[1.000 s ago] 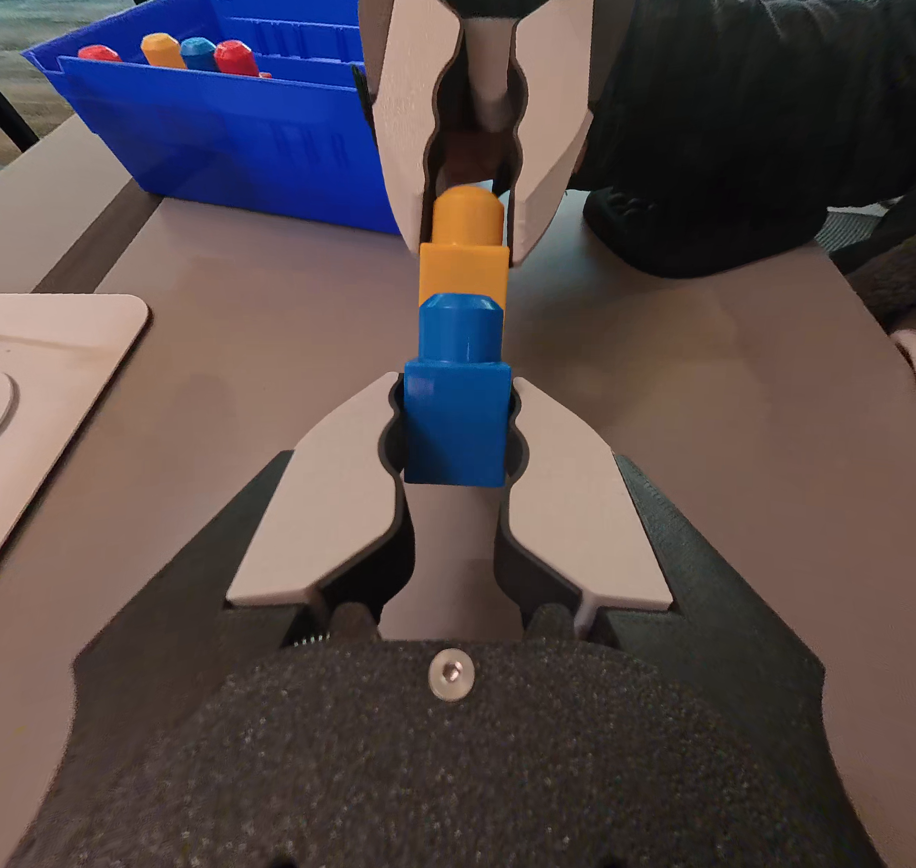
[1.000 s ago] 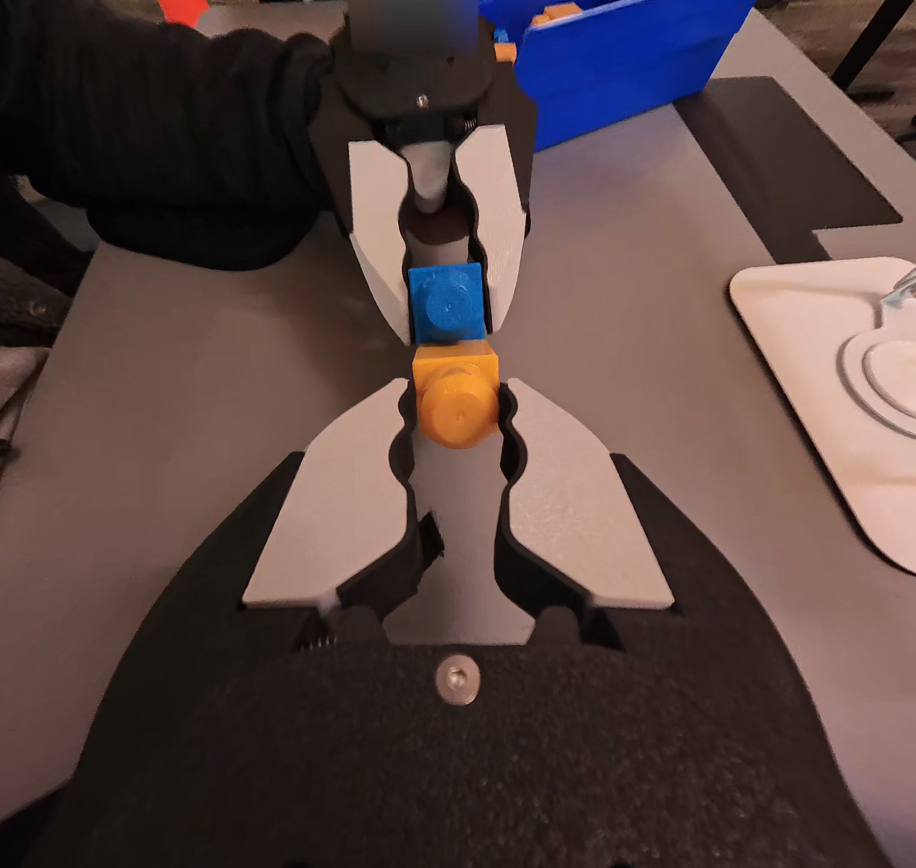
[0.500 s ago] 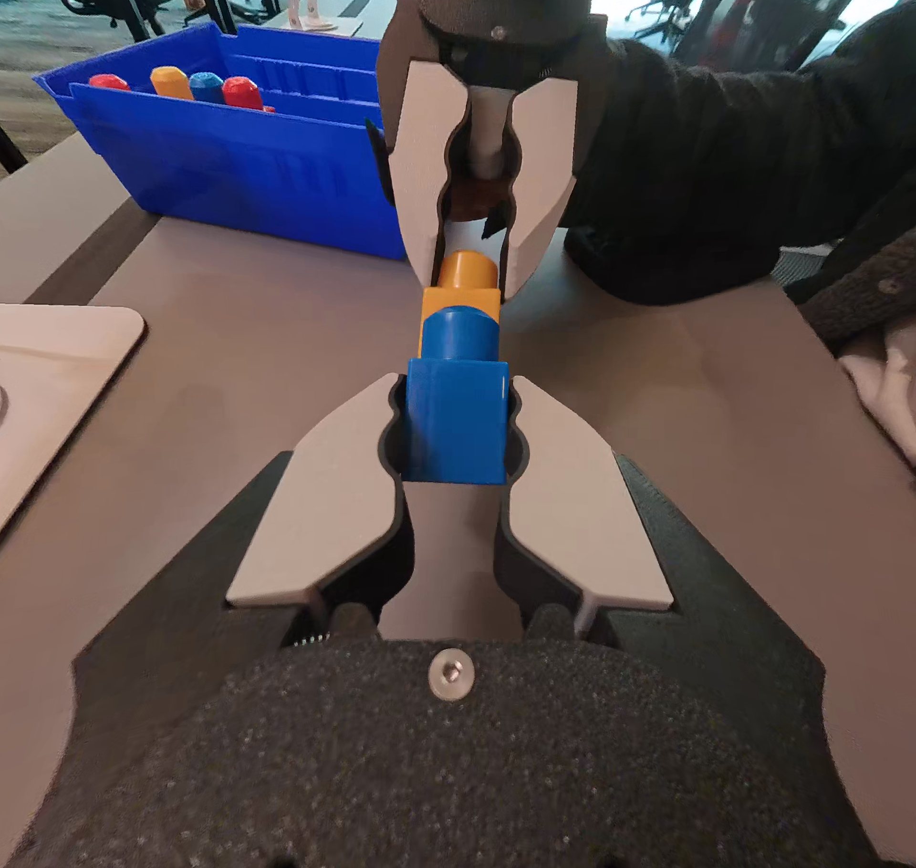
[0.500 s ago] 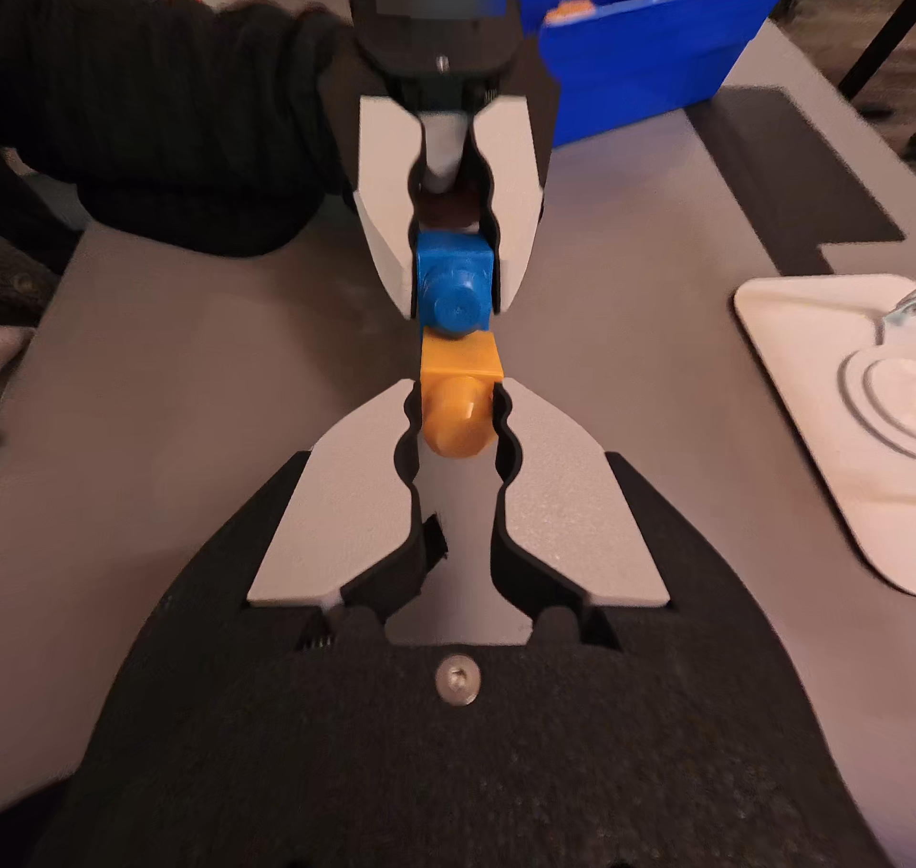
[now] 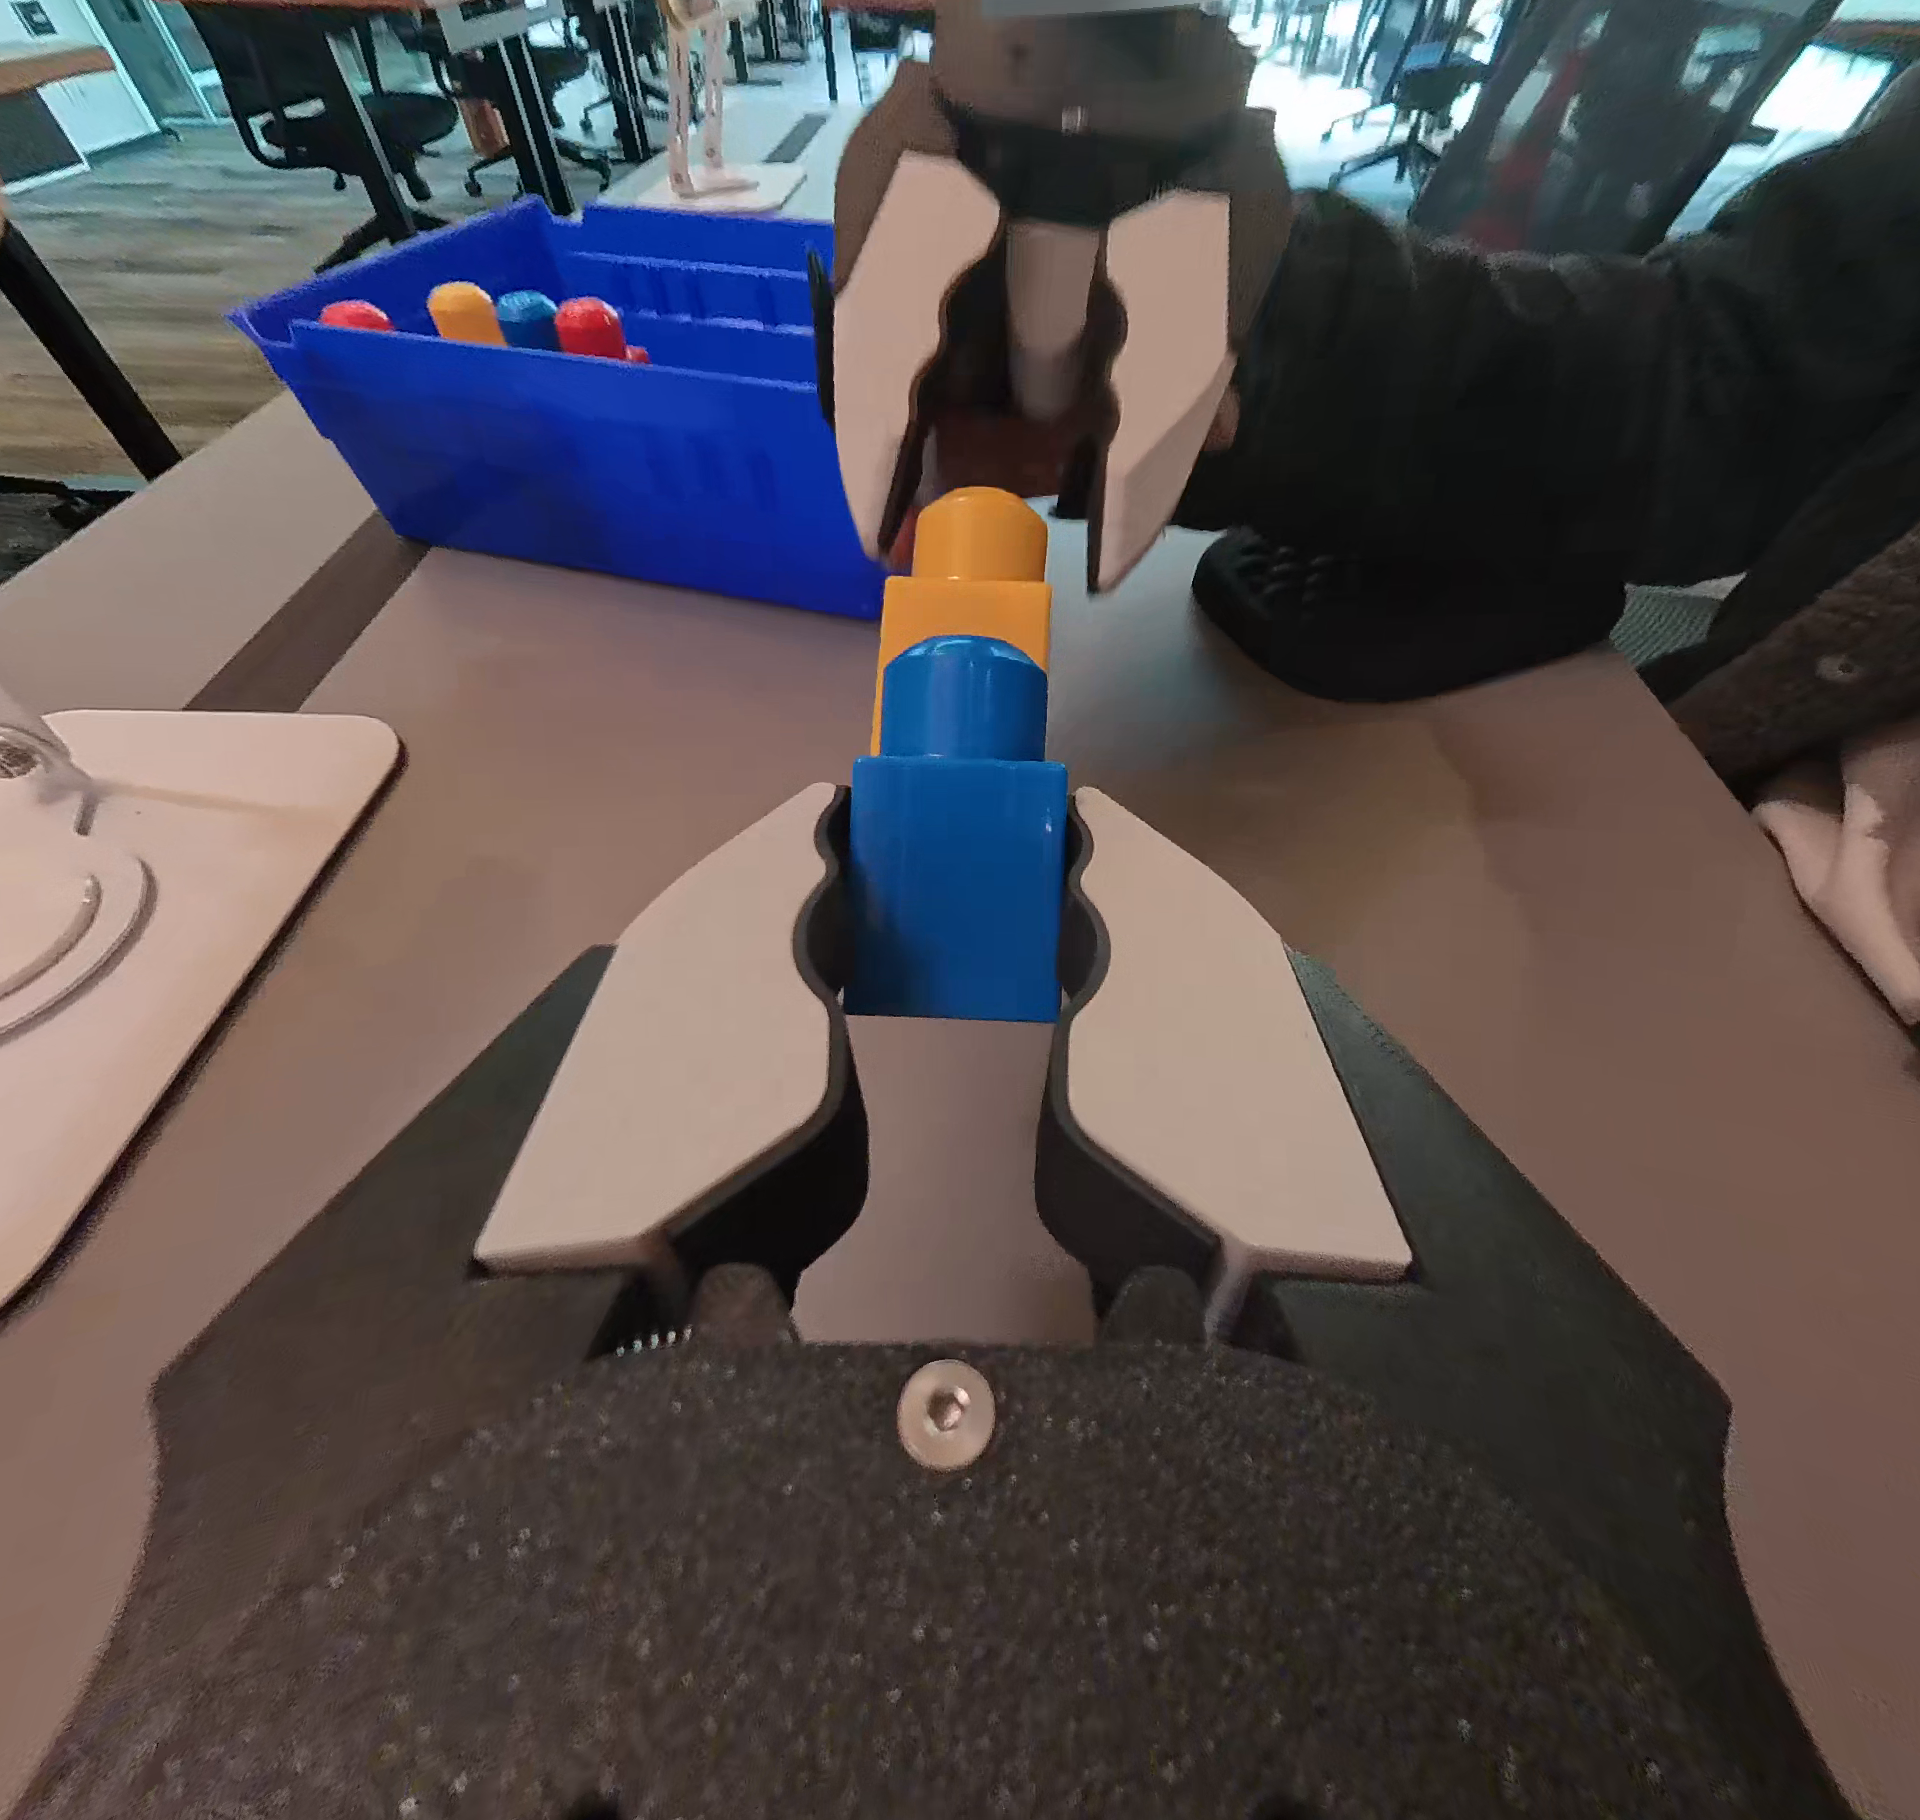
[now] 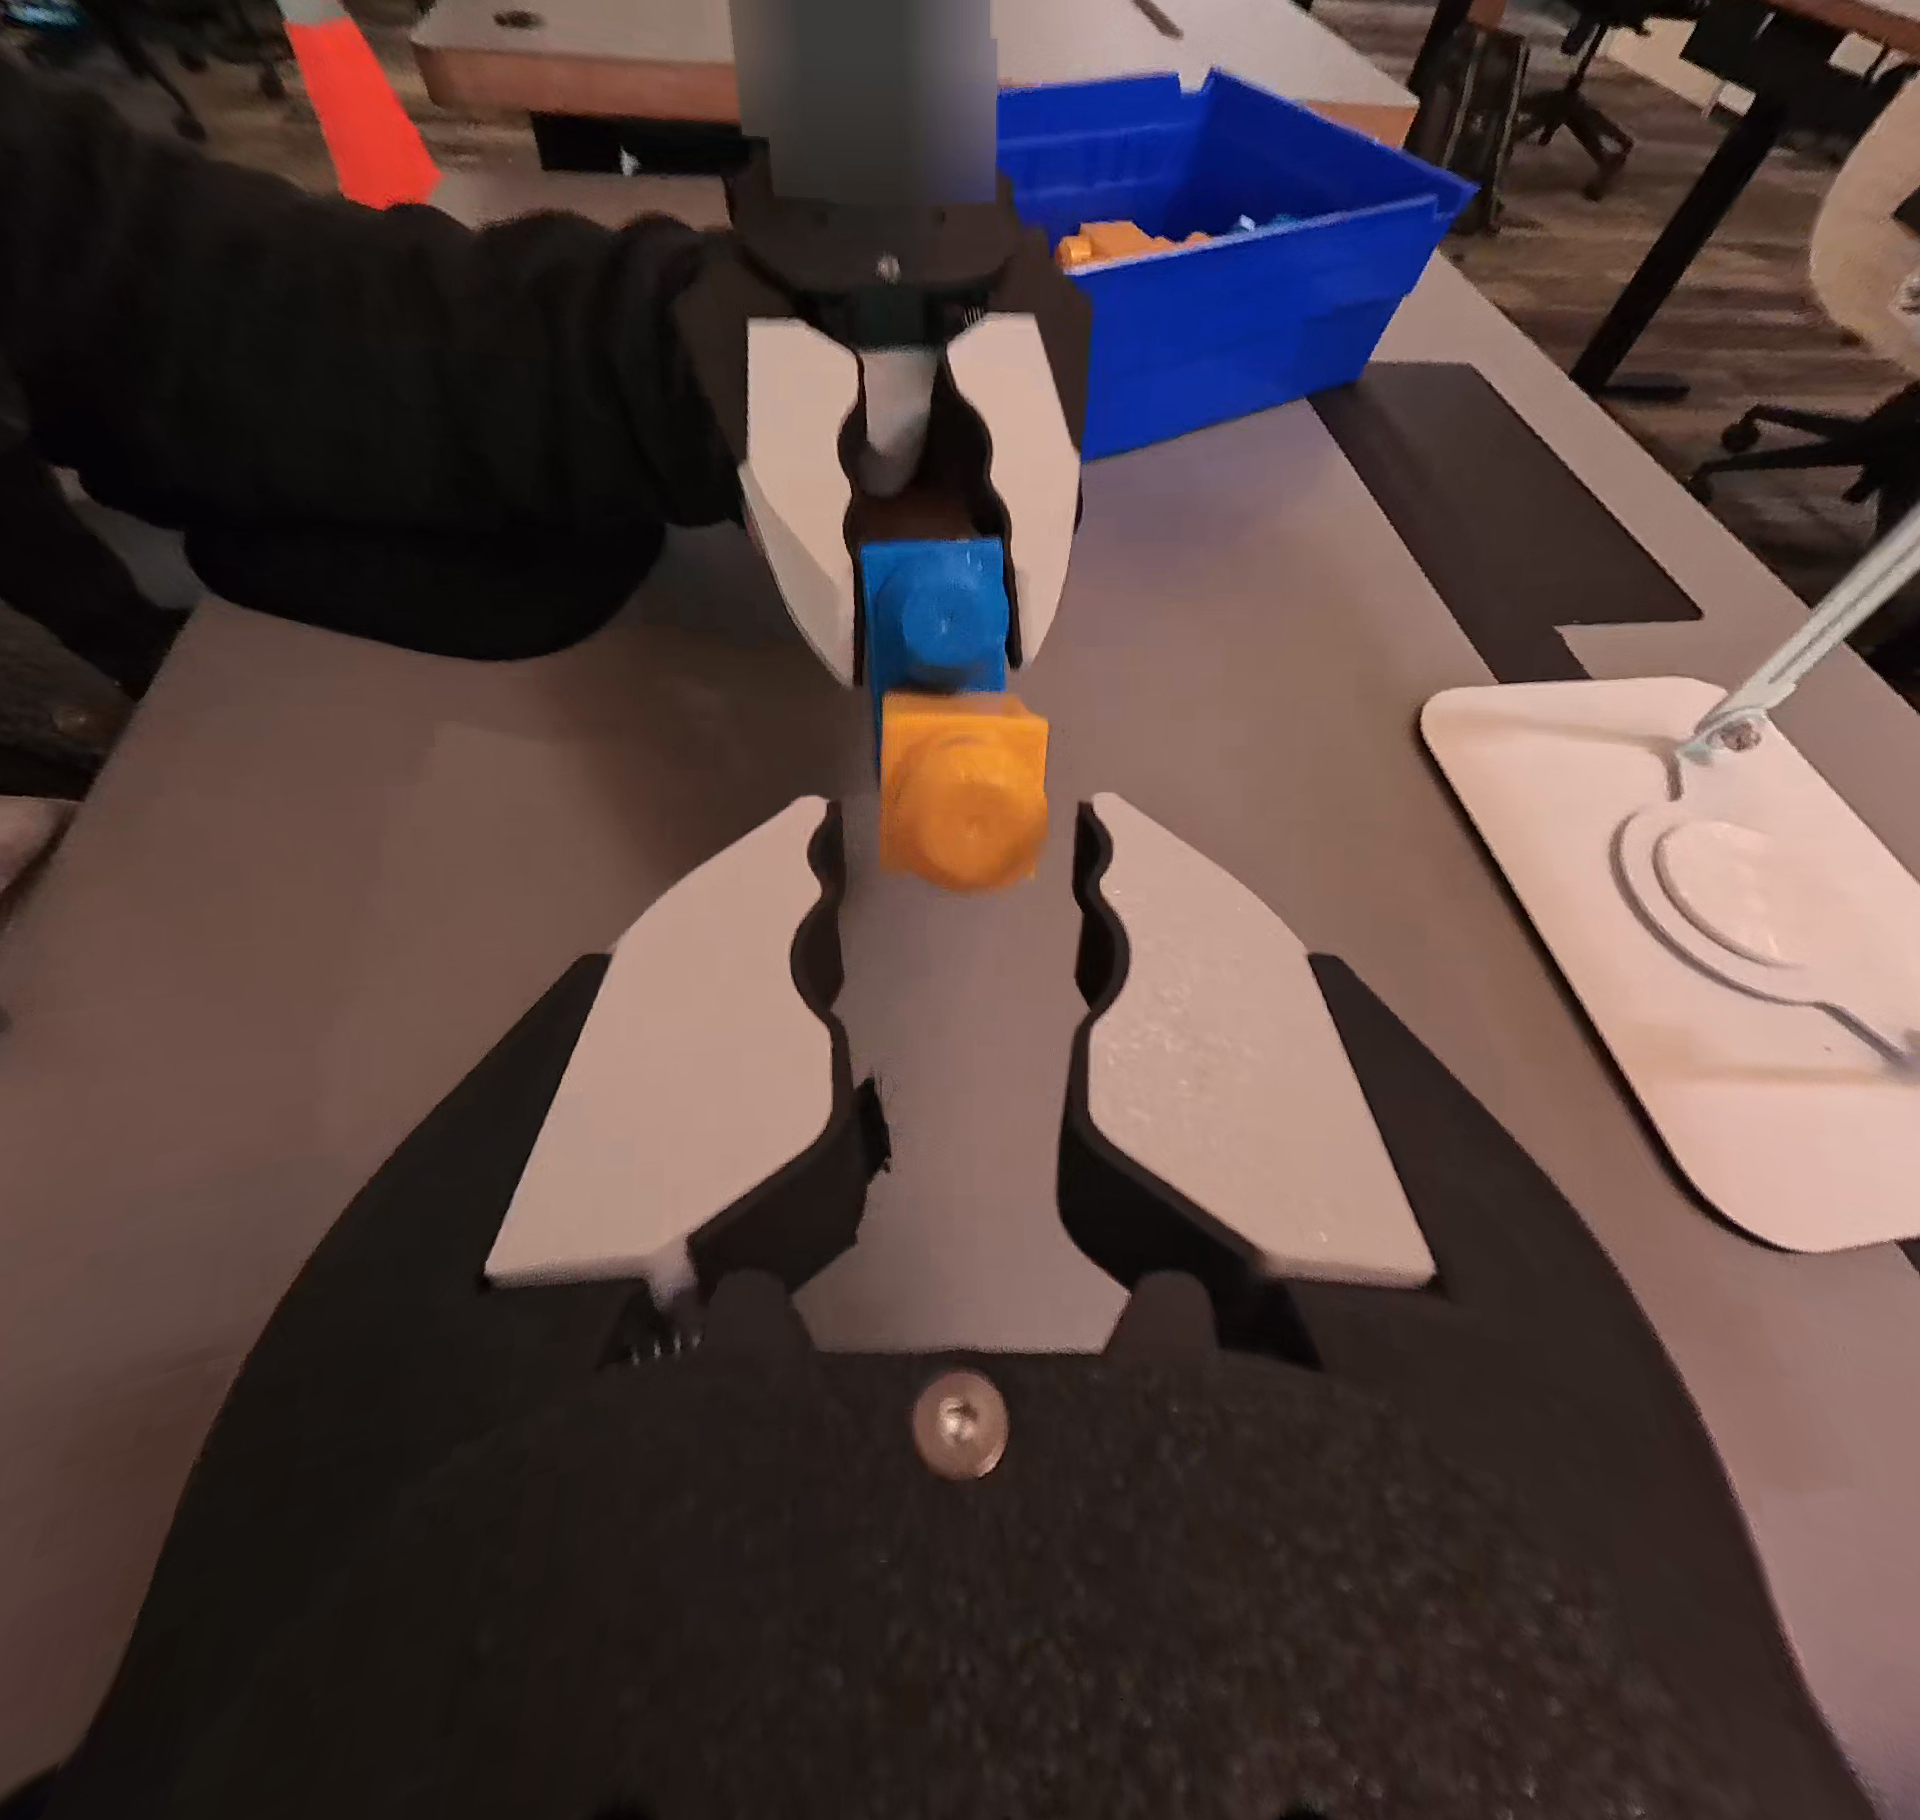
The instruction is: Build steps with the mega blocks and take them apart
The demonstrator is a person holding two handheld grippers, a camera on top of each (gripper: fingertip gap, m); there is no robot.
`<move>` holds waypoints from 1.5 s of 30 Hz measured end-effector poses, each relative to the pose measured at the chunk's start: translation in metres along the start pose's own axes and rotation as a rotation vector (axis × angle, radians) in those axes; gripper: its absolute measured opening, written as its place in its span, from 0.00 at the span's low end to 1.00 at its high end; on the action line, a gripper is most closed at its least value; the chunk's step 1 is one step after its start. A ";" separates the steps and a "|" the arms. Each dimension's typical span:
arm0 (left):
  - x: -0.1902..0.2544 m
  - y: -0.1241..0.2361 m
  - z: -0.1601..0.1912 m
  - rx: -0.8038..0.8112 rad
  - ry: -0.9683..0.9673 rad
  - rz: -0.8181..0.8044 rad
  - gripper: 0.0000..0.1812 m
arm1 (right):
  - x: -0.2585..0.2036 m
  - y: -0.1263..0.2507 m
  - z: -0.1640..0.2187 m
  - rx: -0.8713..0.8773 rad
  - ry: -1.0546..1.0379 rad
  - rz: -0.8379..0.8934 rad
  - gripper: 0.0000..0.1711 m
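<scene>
Now the right claw (image 6: 956, 835) is seen with its jaws parted, clear of the orange block (image 6: 961, 799), which half a second earlier was pinched between them. Nothing is gripped by it any longer. The blue block (image 5: 956, 897) is kept clamped in the left claw (image 5: 954, 892), above the desk (image 5: 1351, 835), and the orange block is left stuck beside it, one stud ahead, as a step. From this it may be judged that the joint has been pressed home and released; more blocks are held in the blue bin (image 5: 582, 440) for the next step
</scene>
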State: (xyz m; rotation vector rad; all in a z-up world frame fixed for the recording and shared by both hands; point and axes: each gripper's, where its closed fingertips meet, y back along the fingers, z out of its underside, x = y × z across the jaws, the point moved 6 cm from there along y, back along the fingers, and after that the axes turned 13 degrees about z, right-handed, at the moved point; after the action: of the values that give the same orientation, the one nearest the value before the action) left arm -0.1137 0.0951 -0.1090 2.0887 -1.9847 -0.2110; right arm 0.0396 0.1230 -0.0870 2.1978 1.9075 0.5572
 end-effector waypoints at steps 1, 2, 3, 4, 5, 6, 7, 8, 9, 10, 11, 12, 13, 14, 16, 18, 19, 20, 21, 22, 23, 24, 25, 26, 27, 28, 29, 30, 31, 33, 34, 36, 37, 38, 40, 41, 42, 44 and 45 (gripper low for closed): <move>0.000 0.001 -0.002 0.024 0.002 0.006 0.20 | 0.000 -0.003 0.003 -0.017 0.005 0.004 0.25; 0.001 0.001 -0.004 0.039 0.004 0.012 0.20 | -0.001 -0.006 0.005 -0.019 -0.001 0.001 0.24; 0.001 0.001 -0.004 0.042 0.003 0.012 0.20 | -0.002 -0.008 0.004 -0.003 -0.011 -0.008 0.21; 0.002 0.000 -0.003 0.036 0.002 0.017 0.20 | -0.003 -0.008 0.001 0.016 -0.020 -0.016 0.19; 0.001 -0.001 -0.002 0.033 0.006 0.019 0.20 | -0.003 -0.006 -0.002 0.032 -0.021 -0.011 0.19; 0.002 -0.004 0.001 0.007 0.005 0.022 0.20 | -0.003 -0.003 -0.008 0.063 -0.022 -0.004 0.19; 0.002 -0.010 0.006 -0.038 -0.001 0.025 0.20 | -0.005 -0.001 -0.013 0.086 -0.013 -0.002 0.19; 0.003 -0.018 0.010 -0.082 -0.008 0.027 0.20 | -0.008 0.000 -0.016 0.085 0.013 0.003 0.19; 0.004 -0.023 0.013 -0.101 -0.010 0.033 0.20 | -0.011 0.000 -0.019 0.082 0.041 0.010 0.19; 0.005 -0.024 0.014 -0.104 -0.008 0.042 0.20 | -0.013 0.000 -0.020 0.081 0.051 0.011 0.19; 0.005 -0.022 0.013 -0.100 -0.014 0.034 0.20 | -0.012 0.000 -0.018 0.071 0.052 0.013 0.19; 0.004 -0.016 0.009 -0.077 -0.015 0.024 0.20 | -0.009 0.001 -0.014 0.051 0.055 0.018 0.19; 0.003 -0.009 0.003 -0.027 -0.013 0.018 0.20 | -0.006 0.000 -0.007 0.014 0.057 0.019 0.19; 0.003 -0.003 -0.004 0.015 -0.016 0.016 0.20 | -0.004 -0.004 0.001 -0.020 0.047 0.005 0.19; 0.004 -0.003 -0.002 -0.027 -0.035 -0.005 0.20 | -0.003 -0.011 0.012 -0.047 0.018 -0.026 0.19; 0.002 -0.005 0.003 -0.032 -0.023 -0.002 0.20 | -0.003 -0.013 0.017 -0.072 0.025 -0.027 0.19; 0.002 -0.005 0.002 -0.021 -0.020 0.003 0.20 | -0.003 -0.012 0.015 -0.065 0.022 -0.027 0.19; 0.002 -0.005 0.001 -0.019 -0.024 0.003 0.20 | -0.002 -0.011 0.014 -0.057 0.022 -0.025 0.19; 0.003 -0.004 0.000 -0.018 -0.029 0.002 0.20 | -0.003 -0.010 0.012 -0.051 0.024 -0.024 0.19; 0.003 -0.004 0.000 -0.018 -0.028 0.002 0.20 | -0.003 -0.010 0.012 -0.046 0.022 -0.025 0.19; 0.003 -0.004 0.000 -0.018 -0.027 0.002 0.20 | -0.002 -0.009 0.011 -0.042 0.020 -0.025 0.19; 0.003 -0.004 0.001 -0.022 -0.024 0.003 0.20 | -0.002 -0.009 0.010 -0.032 0.016 -0.023 0.19; 0.002 -0.005 0.003 -0.038 -0.019 0.001 0.20 | -0.001 -0.007 0.007 -0.002 0.005 -0.020 0.19; 0.001 -0.007 0.007 -0.067 -0.014 0.003 0.20 | -0.001 -0.005 0.001 0.046 -0.012 -0.019 0.19; 0.001 -0.011 0.010 -0.081 -0.008 0.010 0.20 | -0.002 -0.003 -0.005 0.080 -0.018 -0.019 0.19; 0.002 -0.016 0.013 -0.099 -0.001 0.017 0.20 | -0.003 -0.002 -0.008 0.097 -0.009 -0.015 0.18; 0.002 -0.019 0.016 -0.124 -0.005 0.017 0.20 | -0.005 -0.002 -0.009 0.097 0.000 -0.013 0.18; 0.002 -0.020 0.017 -0.132 -0.005 0.018 0.20 | -0.005 -0.003 -0.009 0.095 0.004 -0.013 0.18; 0.002 -0.019 0.017 -0.121 0.000 0.020 0.20 | -0.005 -0.003 -0.009 0.098 0.000 -0.013 0.18; 0.002 -0.016 0.014 -0.104 -0.001 0.017 0.20 | -0.004 -0.002 -0.008 0.099 -0.006 -0.013 0.18; 0.002 -0.015 0.013 -0.101 -0.005 0.014 0.20 | -0.004 -0.002 -0.008 0.102 -0.007 -0.012 0.18; 0.002 -0.015 0.013 -0.096 -0.003 0.016 0.20 | -0.004 -0.002 -0.009 0.105 -0.009 -0.009 0.18; 0.001 -0.015 0.013 -0.093 -0.001 0.016 0.20 | -0.004 -0.002 -0.010 0.107 -0.011 -0.008 0.18; 0.001 -0.014 0.012 -0.086 0.000 0.016 0.20 | -0.004 -0.002 -0.010 0.113 -0.016 -0.007 0.19; 0.001 -0.013 0.011 -0.076 -0.002 0.010 0.20 | -0.003 -0.001 -0.012 0.136 -0.037 -0.019 0.21; 0.000 -0.012 0.011 -0.072 -0.004 0.003 0.20 | -0.003 0.000 -0.013 0.137 -0.050 -0.022 0.23; 0.000 -0.012 0.010 -0.059 -0.002 0.004 0.20 | -0.002 -0.001 -0.012 0.126 -0.053 -0.018 0.27; 0.000 -0.010 0.008 -0.030 0.005 0.006 0.20 | -0.003 -0.005 -0.008 0.091 -0.046 -0.007 0.33; 0.000 -0.010 0.007 -0.022 0.007 0.010 0.20 | -0.003 -0.008 -0.007 0.081 -0.044 0.000 0.35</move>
State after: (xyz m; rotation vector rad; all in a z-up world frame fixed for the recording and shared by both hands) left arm -0.1058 0.0951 -0.1189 2.0622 -1.9797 -0.2227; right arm 0.0294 0.1204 -0.0836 2.2401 1.9400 0.4348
